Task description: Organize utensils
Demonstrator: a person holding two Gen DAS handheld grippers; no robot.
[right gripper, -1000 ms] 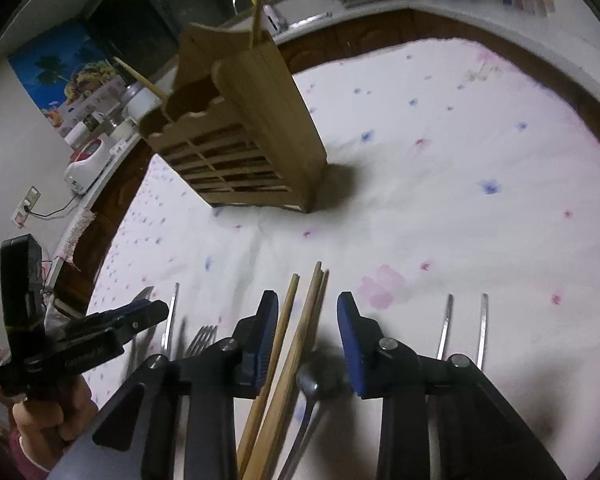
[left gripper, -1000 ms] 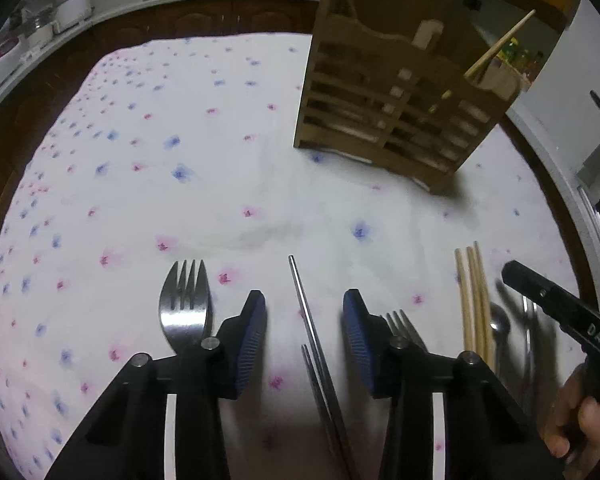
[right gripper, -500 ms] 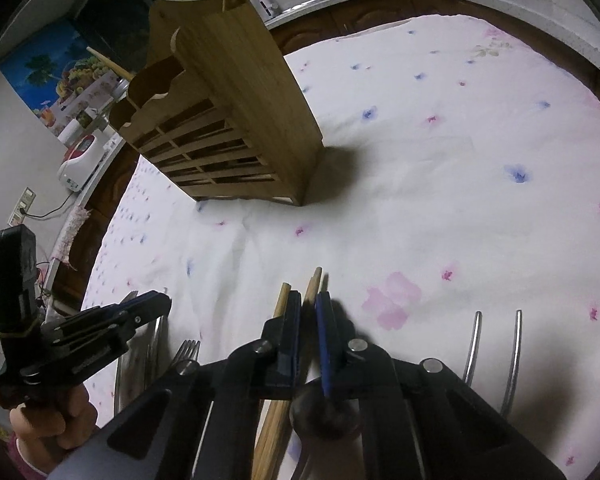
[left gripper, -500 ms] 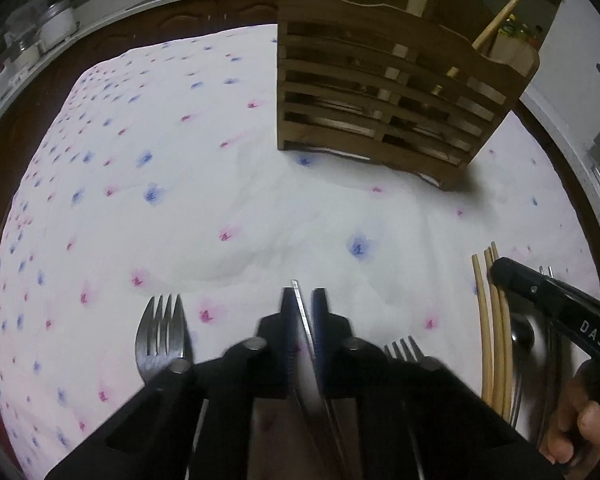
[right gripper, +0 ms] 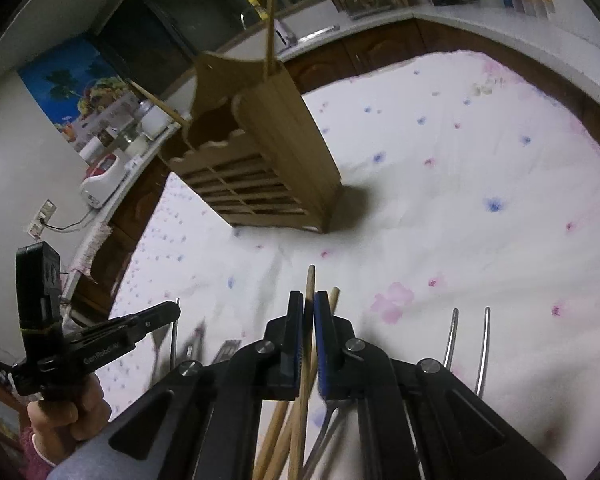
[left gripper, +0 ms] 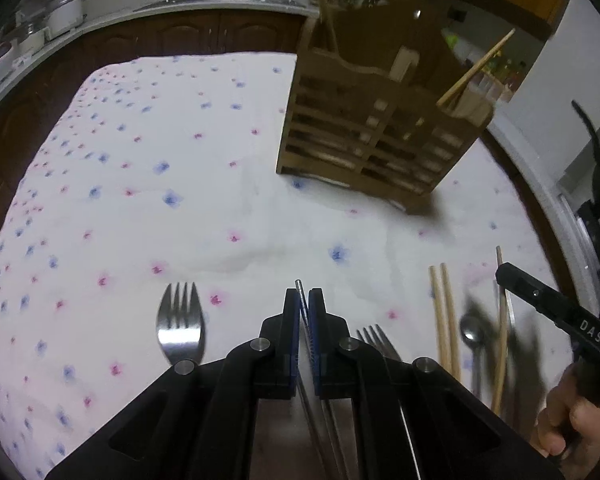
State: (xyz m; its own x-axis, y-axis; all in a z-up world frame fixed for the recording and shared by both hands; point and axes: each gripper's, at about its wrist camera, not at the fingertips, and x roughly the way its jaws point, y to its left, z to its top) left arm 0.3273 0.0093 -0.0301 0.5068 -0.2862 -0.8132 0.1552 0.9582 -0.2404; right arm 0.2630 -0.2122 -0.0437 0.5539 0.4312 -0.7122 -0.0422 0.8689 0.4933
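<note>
**Both grippers clamped on chopsticks above a flowered tablecloth**

The left gripper (left gripper: 304,300) reaches forward low over the table, its black linkage filling the bottom of the left wrist view. Its blue-padded jaws are pressed almost together, pinching a thin metal chopstick (left gripper: 300,292) whose tip pokes out just past the fingertips. In the right wrist view, the person's left hand (right gripper: 66,414) wraps around that gripper's handle at the lower left.

The right gripper (right gripper: 309,304) is posed the same way, pointing forward and slightly down. Its jaws are closed tight on a wooden chopstick (right gripper: 310,280) that juts out beyond the fingertips. A second wooden chopstick (right gripper: 333,296) lies just beside it, to the right. In the left wrist view, the person's right hand (left gripper: 572,420) grips the handle at the lower right.

On the white tablecloth (left gripper: 180,160) printed with blue and pink flowers lie a fork (left gripper: 180,320) left of the left gripper, another fork (left gripper: 374,340) just right of it, a pair of wooden chopsticks (left gripper: 444,312) and a spoon (left gripper: 473,330). A slatted wooden utensil holder (left gripper: 372,136) stands upright further back, well apart from both grippers, with chopsticks sticking out of its top.
</note>
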